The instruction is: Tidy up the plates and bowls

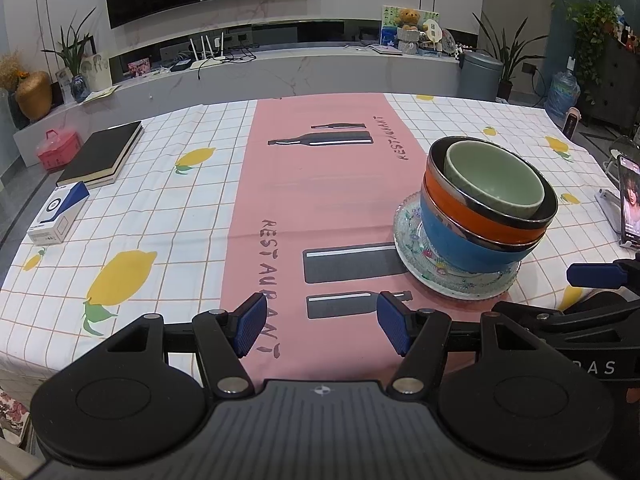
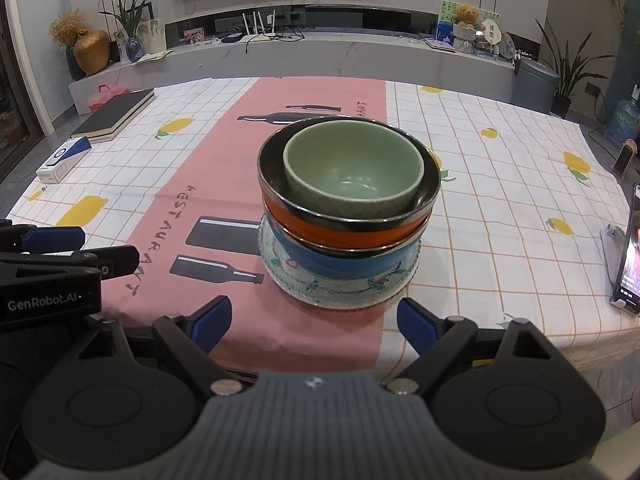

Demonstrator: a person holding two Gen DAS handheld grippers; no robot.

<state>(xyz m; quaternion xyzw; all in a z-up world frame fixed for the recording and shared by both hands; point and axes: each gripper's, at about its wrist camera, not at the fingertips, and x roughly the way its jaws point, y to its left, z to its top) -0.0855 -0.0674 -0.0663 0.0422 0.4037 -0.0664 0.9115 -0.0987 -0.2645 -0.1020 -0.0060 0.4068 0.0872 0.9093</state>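
A stack stands on the table: a glass plate [image 2: 340, 294] with a floral rim at the bottom, a blue bowl [image 2: 352, 262] on it, an orange bowl [image 2: 344, 229] nested in that, and a pale green bowl [image 2: 354, 176] on top. The same stack appears at the right of the left wrist view, with the plate [image 1: 412, 236], blue bowl [image 1: 460, 240], orange bowl [image 1: 452, 196] and green bowl [image 1: 494, 178]. My right gripper [image 2: 314, 322] is open just in front of the plate, empty. My left gripper [image 1: 322, 326] is open over the pink runner, left of the stack, empty.
A pink runner [image 1: 320, 184] lies on a lemon-print tablecloth [image 1: 160, 208]. A black book [image 1: 102, 154] and a small white box [image 1: 58, 214] sit at the far left. A phone on a stand [image 2: 630, 252] stands at the right edge.
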